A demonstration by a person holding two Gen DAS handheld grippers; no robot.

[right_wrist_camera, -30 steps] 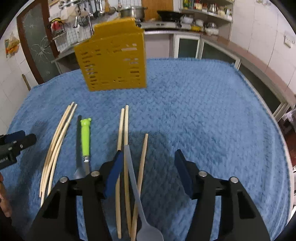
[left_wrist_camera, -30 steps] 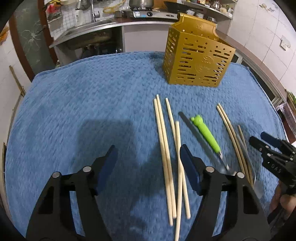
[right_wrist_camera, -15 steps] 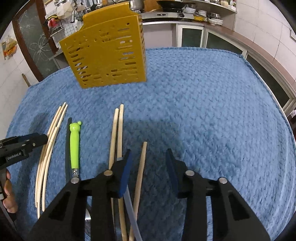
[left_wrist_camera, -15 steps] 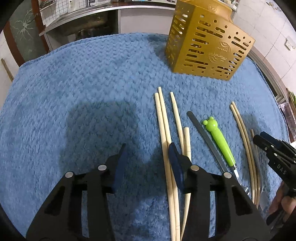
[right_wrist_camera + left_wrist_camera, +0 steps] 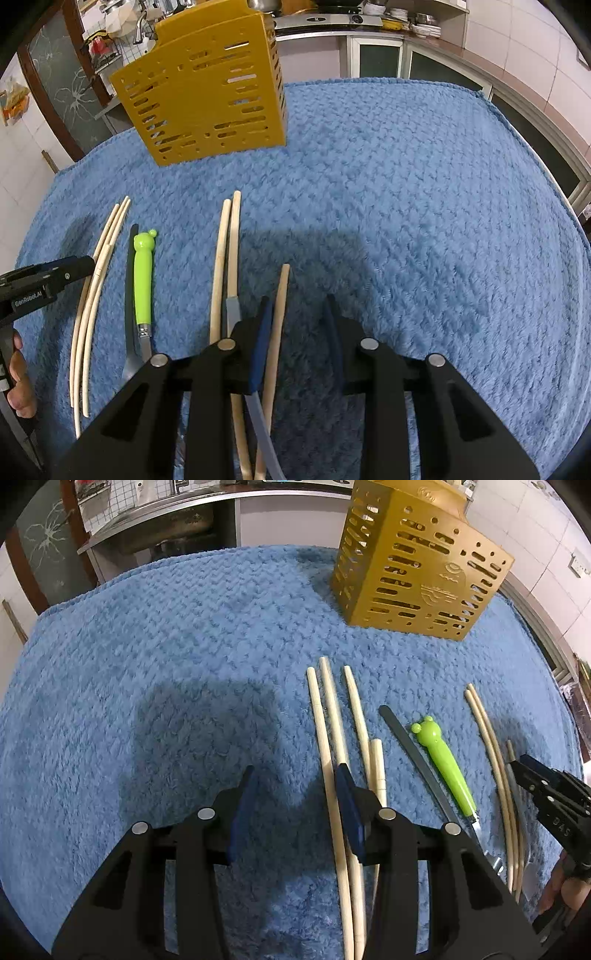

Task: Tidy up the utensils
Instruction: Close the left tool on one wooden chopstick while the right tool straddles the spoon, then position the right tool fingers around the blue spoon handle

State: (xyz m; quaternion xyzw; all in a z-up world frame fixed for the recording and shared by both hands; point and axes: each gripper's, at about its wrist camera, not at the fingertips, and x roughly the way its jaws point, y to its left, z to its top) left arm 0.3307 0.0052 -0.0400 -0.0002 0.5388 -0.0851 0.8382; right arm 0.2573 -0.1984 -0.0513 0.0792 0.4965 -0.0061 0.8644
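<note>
Since the earlier frames both tongs had dropped closer to the blue towel (image 5: 184, 646) and their jaws had just been closing, so the utensils loomed larger and the gold holder (image 5: 417, 576) sat higher in each view. Nothing had yet gone into that holder as far as the pictures showed: every utensil in sight lay flat on the towel, so the sorting seemed barely begun, with all pieces left to lift and stand upright. The left gripper (image 5: 291, 794) hung partly open with only towel between its pads; the 2 long chopsticks (image 5: 325, 746) ran just under and beside its right pad, outside the gap, with 2 more chopsticks just beyond them, so it grasped nothing. The right gripper (image 5: 295, 325) was narrower yet also unclenched: a single chopstick (image 5: 279, 314) passed between its jaws, close against the left pad, though the right pad stood clear of it (no pinch yet). A grey spoon handle (image 5: 233, 310) and a chopstick pair (image 5: 227, 258) lay just left of that gripper. The green-handled utensil (image 5: 443, 760) and a dark flat handle (image 5: 413, 753) rested between the 2 grippers, well apart from the holder.
</note>
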